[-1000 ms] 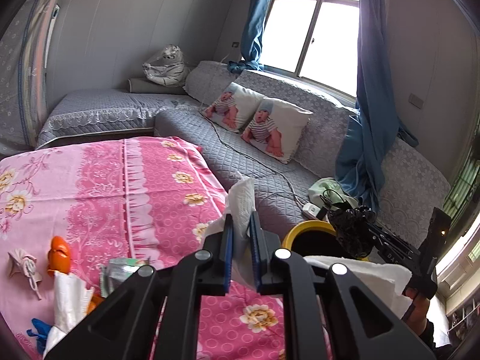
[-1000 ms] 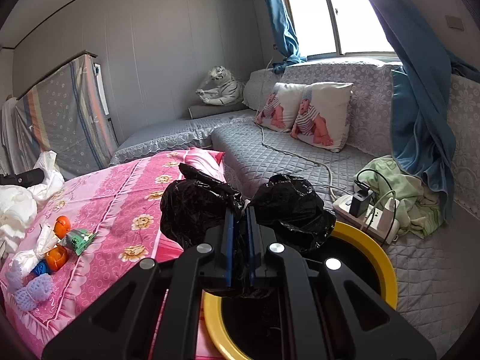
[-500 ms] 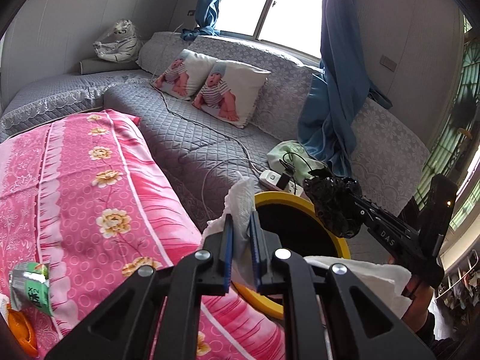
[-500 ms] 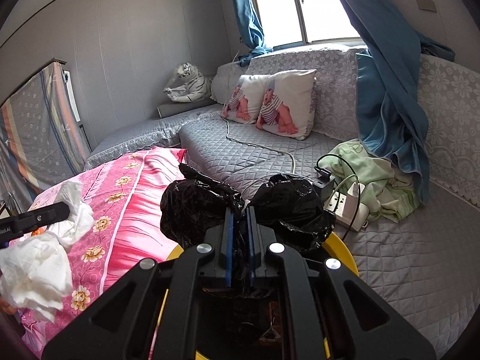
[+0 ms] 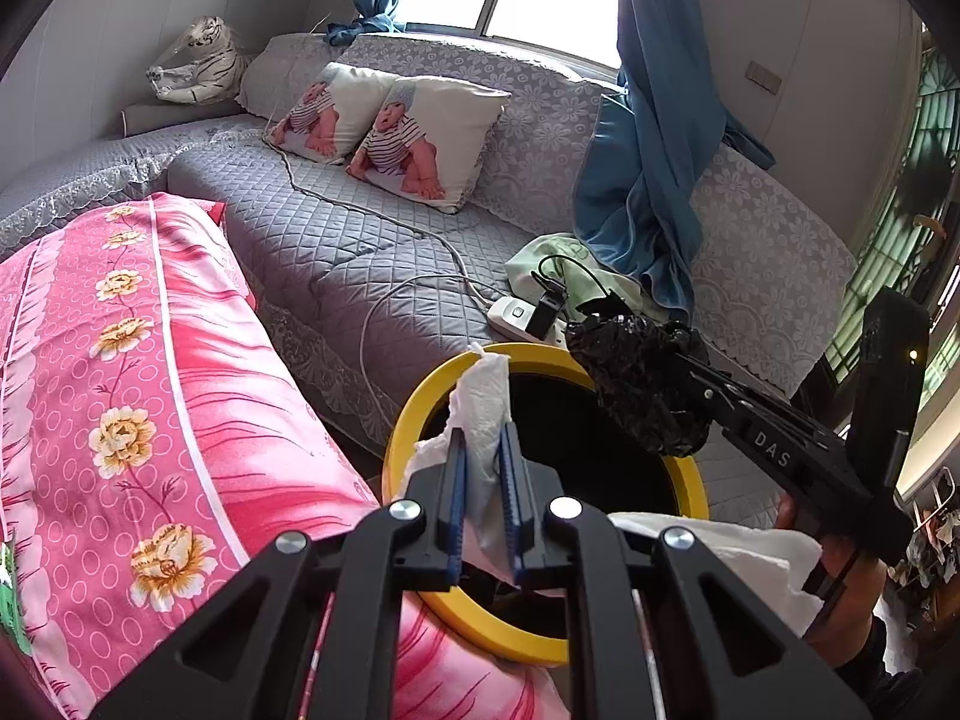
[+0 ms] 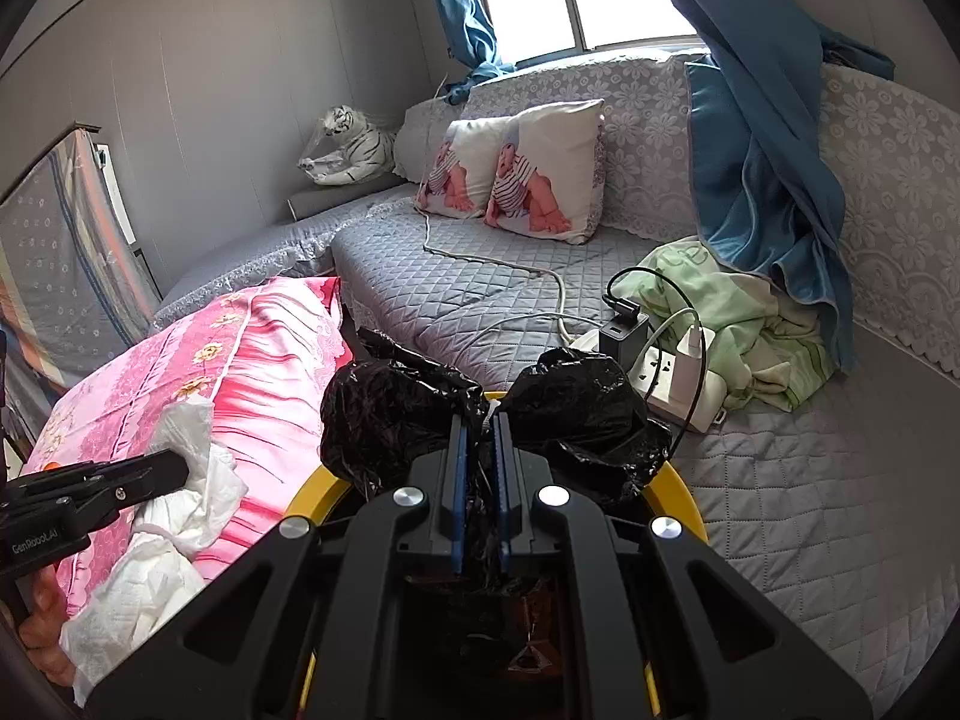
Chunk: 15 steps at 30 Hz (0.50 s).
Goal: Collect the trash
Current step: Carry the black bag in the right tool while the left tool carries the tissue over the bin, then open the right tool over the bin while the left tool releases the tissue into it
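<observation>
Tissue (image 5: pixel 480 414) clamped in left gripper (image 5: pixel 483 480), hanging over the yellow-rimmed bin (image 5: pixel 420 402), not dropped yet. Right gripper (image 6: pixel 480 480) pinches black bag (image 6: pixel 396 414) over the same bin. Judging by that, mid-task: both pieces left to drop. Bin's inside too dark; pink cloth (image 5: pixel 150 360) mostly cut off.
</observation>
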Available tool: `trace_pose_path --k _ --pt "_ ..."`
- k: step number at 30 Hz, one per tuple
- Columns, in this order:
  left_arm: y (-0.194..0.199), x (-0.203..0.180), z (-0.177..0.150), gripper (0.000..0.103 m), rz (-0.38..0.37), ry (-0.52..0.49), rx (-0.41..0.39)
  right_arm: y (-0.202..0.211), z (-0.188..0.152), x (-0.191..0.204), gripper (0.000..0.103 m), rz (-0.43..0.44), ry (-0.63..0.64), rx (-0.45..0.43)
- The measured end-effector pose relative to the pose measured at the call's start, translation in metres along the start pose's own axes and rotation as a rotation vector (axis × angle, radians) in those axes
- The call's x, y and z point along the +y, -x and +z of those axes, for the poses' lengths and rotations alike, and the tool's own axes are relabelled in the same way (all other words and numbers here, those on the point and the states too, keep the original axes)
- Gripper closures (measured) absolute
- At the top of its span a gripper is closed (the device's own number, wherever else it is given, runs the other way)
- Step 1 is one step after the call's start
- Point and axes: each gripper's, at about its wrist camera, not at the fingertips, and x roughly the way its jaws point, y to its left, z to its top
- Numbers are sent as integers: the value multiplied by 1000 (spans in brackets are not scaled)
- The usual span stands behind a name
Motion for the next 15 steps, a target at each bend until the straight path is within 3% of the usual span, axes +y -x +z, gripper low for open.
trace_pose_path --k 15 --pt "-27 -14 0 93 4 -21 43 -17 -3 -14 95 -20 -61 59"
